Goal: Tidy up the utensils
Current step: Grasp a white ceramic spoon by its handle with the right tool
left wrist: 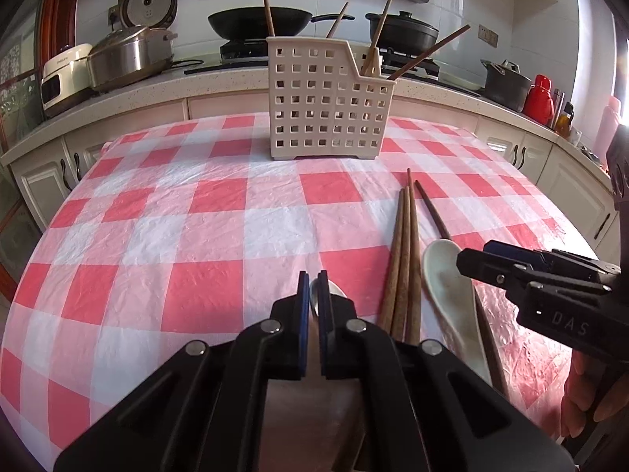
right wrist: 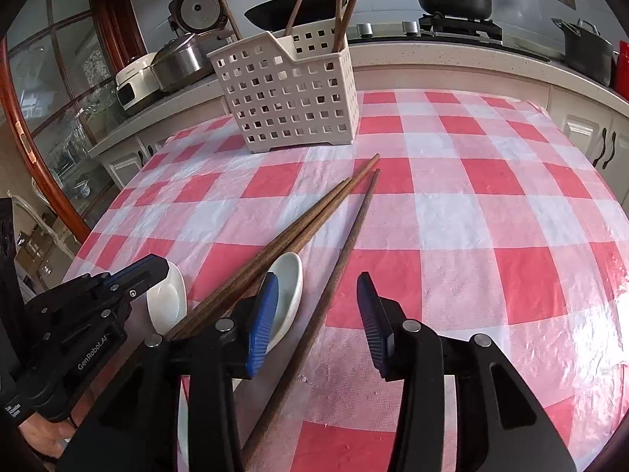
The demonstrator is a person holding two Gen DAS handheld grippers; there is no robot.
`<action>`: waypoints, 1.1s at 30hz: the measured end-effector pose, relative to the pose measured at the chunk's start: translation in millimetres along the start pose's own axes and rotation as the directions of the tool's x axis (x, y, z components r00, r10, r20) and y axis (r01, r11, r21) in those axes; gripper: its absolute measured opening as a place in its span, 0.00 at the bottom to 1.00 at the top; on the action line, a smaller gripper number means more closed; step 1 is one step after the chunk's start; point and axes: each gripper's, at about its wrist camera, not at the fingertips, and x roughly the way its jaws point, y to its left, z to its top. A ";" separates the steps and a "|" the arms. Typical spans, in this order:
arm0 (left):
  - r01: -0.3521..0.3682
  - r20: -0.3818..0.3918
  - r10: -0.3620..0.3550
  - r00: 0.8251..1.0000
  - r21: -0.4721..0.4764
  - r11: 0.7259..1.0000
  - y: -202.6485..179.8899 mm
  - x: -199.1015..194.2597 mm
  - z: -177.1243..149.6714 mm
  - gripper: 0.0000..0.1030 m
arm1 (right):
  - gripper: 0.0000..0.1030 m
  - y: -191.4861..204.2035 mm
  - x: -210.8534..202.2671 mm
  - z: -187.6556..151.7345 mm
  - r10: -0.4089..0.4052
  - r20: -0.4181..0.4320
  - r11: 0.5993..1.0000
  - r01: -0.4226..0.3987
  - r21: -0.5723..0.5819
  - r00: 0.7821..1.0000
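The left gripper (left wrist: pixel 313 287) is clenched on a white spoon (right wrist: pixel 167 295); its blue pads pinch the edge of the spoon's bowl near the front edge of the table (left wrist: pixel 157 236), which wears a red and white checked cover. On the side of this gripper I read "GenRobot.AI".

The right gripper (right wrist: pixel 318 314) is released, its jaws standing apart over one brown chopstick (right wrist: pixel 346 244) that lies on the cloth between them, not pressed. Its body shows the letters "DAS"; the rest is cut off. Just left of it lies a second white spoon (left wrist: pixel 452 291), and beside that spoon three more chopsticks (left wrist: pixel 403 255) lie close together, pointing toward the far side.

The white perforated holder (left wrist: pixel 326 98) stands upright at the far side of the table, with several chopsticks already leaning in it. Behind, on the counter, a white appliance (left wrist: pixel 63 78) carries a small label, too small to read.
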 end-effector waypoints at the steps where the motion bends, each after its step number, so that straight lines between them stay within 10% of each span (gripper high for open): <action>1: 0.003 0.006 -0.003 1.000 -0.003 1.000 0.8 -1.9 0.3 0.04 | 0.40 2.0 -0.5 0.9 0.004 0.001 1.000 -0.004 -0.005 1.000; 9: -0.029 0.111 0.027 0.993 0.019 0.999 6.3 -27.6 7.1 0.03 | 0.39 20.8 8.3 7.5 0.020 -0.015 0.998 -0.021 -0.066 1.000; 17: -0.104 0.223 0.094 0.970 0.036 0.994 11.2 -51.5 15.0 0.03 | 0.11 19.4 26.4 10.1 0.035 -0.079 0.994 -0.042 -0.098 0.996; 33: -0.148 0.351 0.129 0.927 0.027 0.989 16.0 -88.1 24.8 0.03 | 0.09 22.1 -36.0 23.2 -0.022 0.212 0.992 0.048 -0.119 0.977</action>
